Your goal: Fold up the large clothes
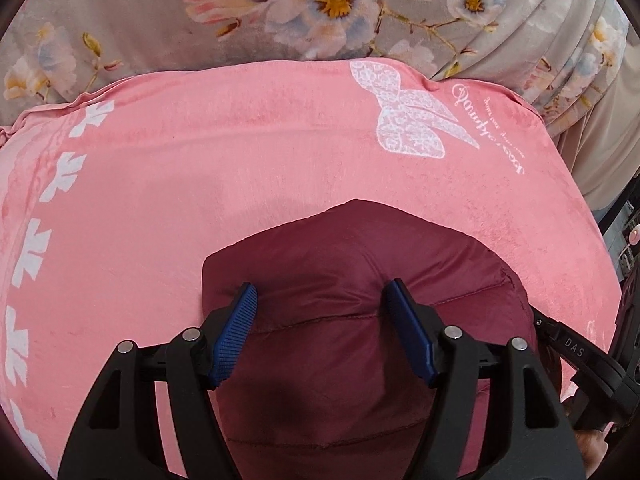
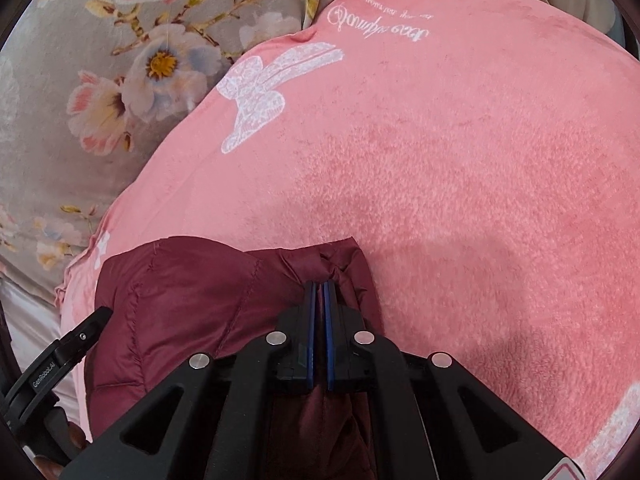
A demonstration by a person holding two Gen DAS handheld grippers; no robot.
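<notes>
A dark maroon quilted jacket [image 1: 352, 256] lies bunched on a pink blanket [image 1: 200, 168]. My left gripper [image 1: 322, 300] is open, its blue-padded fingers [image 1: 236, 332] spread over the jacket's puffed top without pinching it. In the right wrist view the jacket [image 2: 180, 292] lies at the lower left, and my right gripper [image 2: 319, 286] is shut on a gathered fold of its fabric at the jacket's far right edge. The left gripper's black body [image 2: 52, 368] shows at the lower left of that view.
The pink blanket [image 2: 460, 160] has a white butterfly print [image 1: 408, 112] and white script. Beyond it lies a grey floral bedsheet [image 1: 280, 4]. The bed edge and a beige surface [image 1: 600, 128] show at the right in the left wrist view.
</notes>
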